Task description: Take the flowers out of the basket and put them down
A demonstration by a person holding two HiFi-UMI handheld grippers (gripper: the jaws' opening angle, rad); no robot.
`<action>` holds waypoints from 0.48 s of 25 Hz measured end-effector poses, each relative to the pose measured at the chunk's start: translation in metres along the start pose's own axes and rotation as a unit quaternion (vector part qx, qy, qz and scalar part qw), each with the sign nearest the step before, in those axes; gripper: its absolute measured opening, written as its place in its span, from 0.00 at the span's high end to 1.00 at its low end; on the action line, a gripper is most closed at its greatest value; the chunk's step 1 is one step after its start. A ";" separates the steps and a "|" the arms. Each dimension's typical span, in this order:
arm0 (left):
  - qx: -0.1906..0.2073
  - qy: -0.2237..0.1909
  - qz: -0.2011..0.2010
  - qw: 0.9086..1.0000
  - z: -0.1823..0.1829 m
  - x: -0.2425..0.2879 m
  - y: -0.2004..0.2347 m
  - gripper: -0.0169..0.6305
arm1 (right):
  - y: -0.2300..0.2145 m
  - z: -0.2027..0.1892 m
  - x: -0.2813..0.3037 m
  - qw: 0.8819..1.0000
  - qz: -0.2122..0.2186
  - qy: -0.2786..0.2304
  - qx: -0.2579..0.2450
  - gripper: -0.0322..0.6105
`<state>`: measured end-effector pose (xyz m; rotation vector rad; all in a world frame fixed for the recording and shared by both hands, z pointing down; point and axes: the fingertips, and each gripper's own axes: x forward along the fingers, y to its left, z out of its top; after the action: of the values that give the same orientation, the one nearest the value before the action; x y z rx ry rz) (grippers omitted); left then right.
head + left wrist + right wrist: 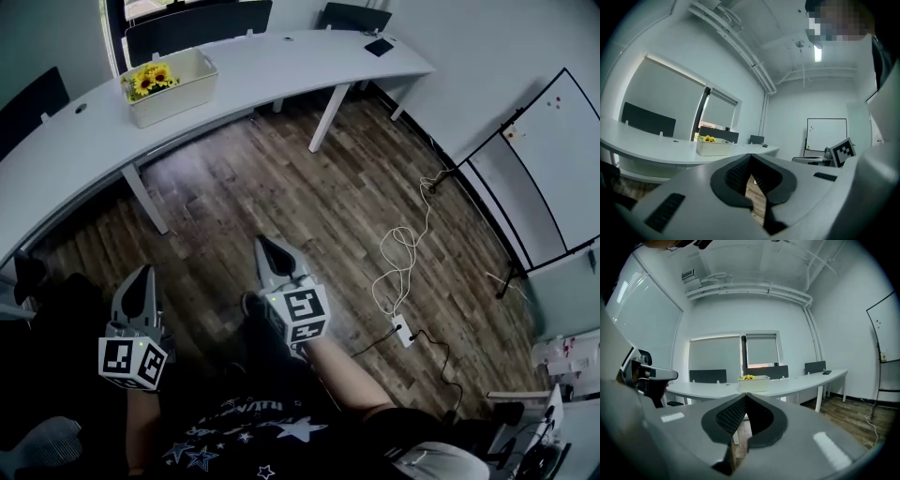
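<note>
White basket [178, 94], just one, stands on the curved desk [281, 66], holding a single bunch of yellow flowers [150, 79]. Two claws, left gripper [141, 274] and right gripper [267, 246], are pressed together, empty, well apart from it.

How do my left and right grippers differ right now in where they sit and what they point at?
The right gripper reaches further toward the table than the left gripper, which sits lower in the head view. The right gripper's view has the basket centred above its jaw tips; the left gripper's view has it off to the left. Both are shut, empty and well short of the basket holding the flowers.
</note>
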<state>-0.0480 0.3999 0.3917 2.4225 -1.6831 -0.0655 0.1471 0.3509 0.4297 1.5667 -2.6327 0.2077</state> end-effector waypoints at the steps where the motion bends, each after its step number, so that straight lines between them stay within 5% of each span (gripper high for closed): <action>1: -0.002 0.003 0.004 1.000 0.000 0.008 0.006 0.96 | -0.004 0.000 0.009 1.000 0.002 0.004 -0.002 0.95; 12: -0.014 0.015 0.045 0.999 0.018 0.118 0.044 0.96 | -0.094 0.017 0.116 1.000 -0.002 0.019 0.009 0.95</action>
<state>-0.0491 0.2725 0.3910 2.3127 -1.7643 -0.0382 0.1750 0.2034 0.4356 1.5582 -2.6056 0.2582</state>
